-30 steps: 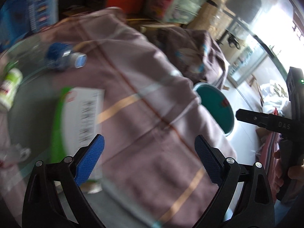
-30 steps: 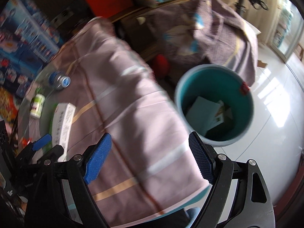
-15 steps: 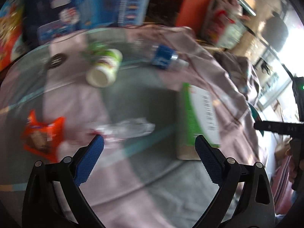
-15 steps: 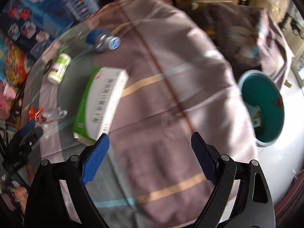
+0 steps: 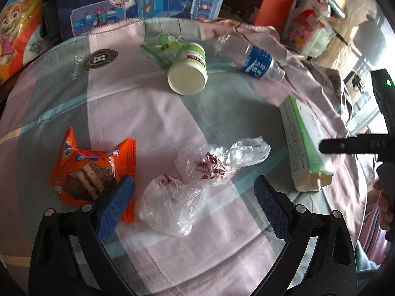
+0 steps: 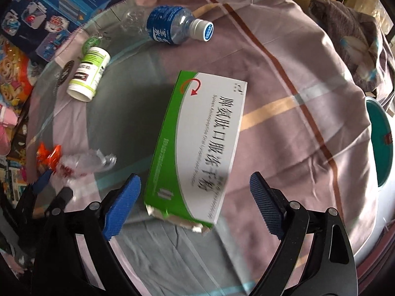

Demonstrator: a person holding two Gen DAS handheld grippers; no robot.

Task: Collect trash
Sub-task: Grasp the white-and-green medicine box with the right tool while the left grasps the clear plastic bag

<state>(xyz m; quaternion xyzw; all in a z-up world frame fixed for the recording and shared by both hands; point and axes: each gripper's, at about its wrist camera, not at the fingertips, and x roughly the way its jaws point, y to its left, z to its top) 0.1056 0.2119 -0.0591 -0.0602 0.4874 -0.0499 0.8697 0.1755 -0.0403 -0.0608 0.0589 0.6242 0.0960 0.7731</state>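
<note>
The green-and-white carton lies flat on the cloth-covered glass counter, its torn flap end facing the right tool. That tool's blue pads are apart and opening wider, straddling the carton's near end without pressing on it; it holds nothing. The teal bin shows at the counter's far right edge, well apart from the carton.

Over in the left wrist view, a crumpled clear plastic bag lies between the pads of the left tool, which are spread wide and empty. One pad overlaps the corner of an orange snack wrapper in the picture. Farther off lie a white pill bottle on its side and a crushed water bottle.

Likely risks: the carton is broad and slick, so a grip across its width may crush it or let it skid over the cloth. The thin bag could slip from the pads, or the left pad could snag the wrapper along with it.
</note>
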